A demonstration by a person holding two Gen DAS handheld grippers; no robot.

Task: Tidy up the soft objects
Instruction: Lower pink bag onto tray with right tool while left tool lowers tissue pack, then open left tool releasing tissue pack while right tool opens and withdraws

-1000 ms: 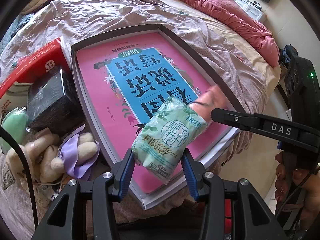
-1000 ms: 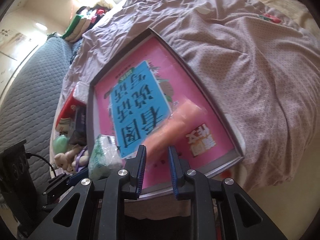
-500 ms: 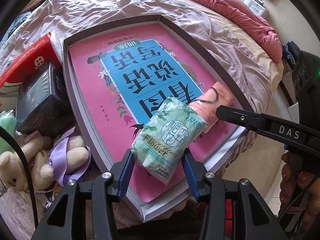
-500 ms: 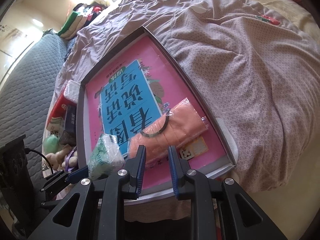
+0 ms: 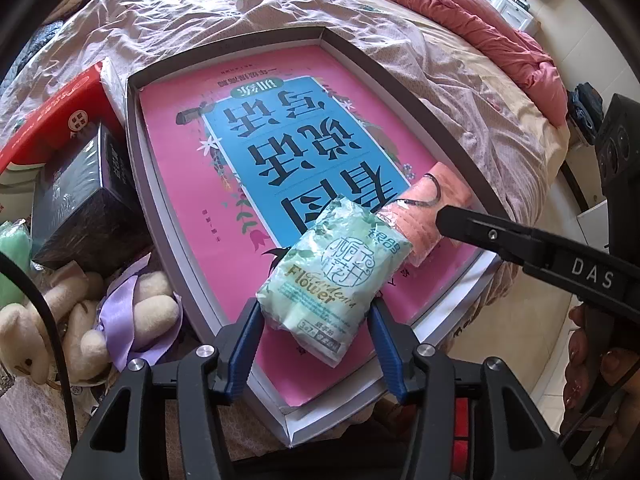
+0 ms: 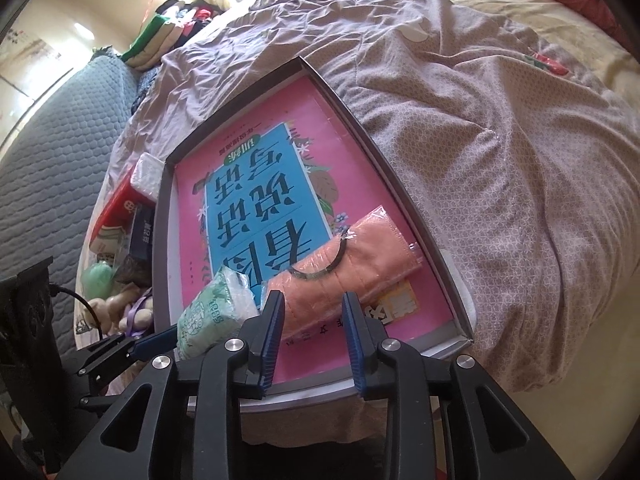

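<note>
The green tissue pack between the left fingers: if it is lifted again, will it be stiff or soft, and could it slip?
The tissue pack probably squashes: its film wrapper is wrinkled and puffy. The glossy film may slip a little against the pads. It looks light and should not roll, since it lies flat on the box. The left gripper is opening around it.

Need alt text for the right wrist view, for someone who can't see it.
The right gripper is opening over an orange pack lying in a shallow box lined with a pink sheet, on a bed. The left gripper has a green tissue pack between its fingers beside it.
</note>
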